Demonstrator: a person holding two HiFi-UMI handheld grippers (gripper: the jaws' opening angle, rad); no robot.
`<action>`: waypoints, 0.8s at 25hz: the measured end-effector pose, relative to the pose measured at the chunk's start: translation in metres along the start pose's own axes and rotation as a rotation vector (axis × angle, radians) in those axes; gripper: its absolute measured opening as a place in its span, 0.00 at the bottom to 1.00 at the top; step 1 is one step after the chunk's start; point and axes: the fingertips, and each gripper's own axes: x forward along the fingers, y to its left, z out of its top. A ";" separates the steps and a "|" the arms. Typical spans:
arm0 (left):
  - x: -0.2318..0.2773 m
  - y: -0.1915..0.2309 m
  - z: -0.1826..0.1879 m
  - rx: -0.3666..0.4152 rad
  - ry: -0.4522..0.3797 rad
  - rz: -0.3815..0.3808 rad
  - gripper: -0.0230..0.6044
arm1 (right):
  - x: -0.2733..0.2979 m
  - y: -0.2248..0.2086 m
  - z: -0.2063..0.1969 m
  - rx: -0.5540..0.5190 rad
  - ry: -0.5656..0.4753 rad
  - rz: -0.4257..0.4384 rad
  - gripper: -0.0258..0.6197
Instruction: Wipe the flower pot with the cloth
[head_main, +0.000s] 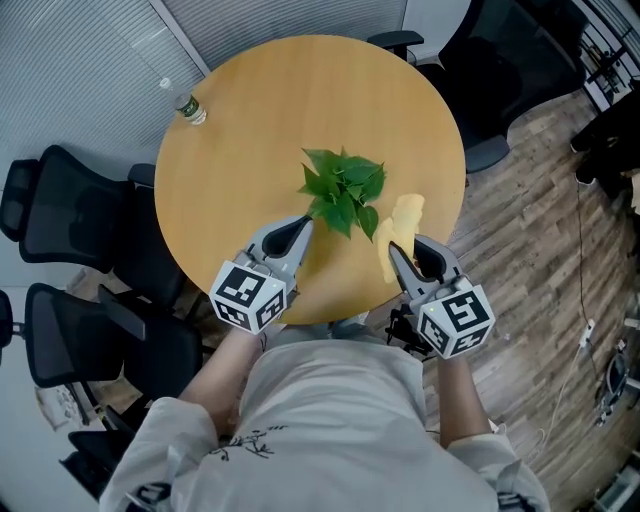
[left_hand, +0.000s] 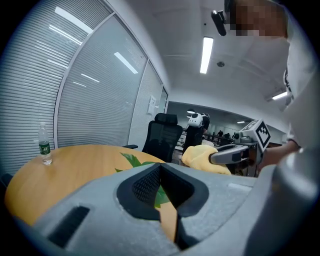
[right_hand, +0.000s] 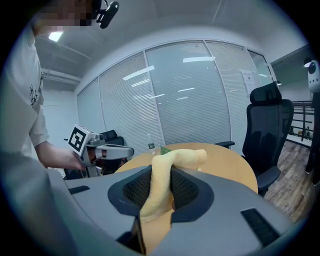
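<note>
A plant with green leaves (head_main: 345, 188) stands on the round wooden table (head_main: 250, 120); the leaves hide its pot from above. My left gripper (head_main: 306, 224) is shut with nothing in it, its tip right at the plant's near-left side. In the left gripper view, leaves (left_hand: 134, 160) show just past the closed left gripper (left_hand: 160, 167). My right gripper (head_main: 393, 250) is shut on a yellow cloth (head_main: 401, 226), which sticks out past the tips to the right of the plant. The right gripper view has the cloth (right_hand: 162, 180) running up between the jaws, a leaf (right_hand: 165, 149) peeking behind it.
A clear water bottle (head_main: 186, 106) stands at the table's far left edge. Black office chairs (head_main: 70, 215) crowd the left side, another chair (head_main: 470, 70) sits beyond the far right. Wooden flooring (head_main: 540, 230) and cables lie to the right.
</note>
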 end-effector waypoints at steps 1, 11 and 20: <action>0.000 0.003 0.000 0.005 0.001 -0.005 0.05 | 0.001 0.000 0.000 -0.001 0.002 -0.009 0.18; 0.007 0.031 -0.022 0.020 0.025 -0.043 0.05 | 0.022 -0.016 -0.014 -0.025 0.045 -0.098 0.18; 0.021 0.064 -0.059 0.016 0.043 -0.048 0.05 | 0.038 -0.042 -0.035 -0.070 0.093 -0.160 0.18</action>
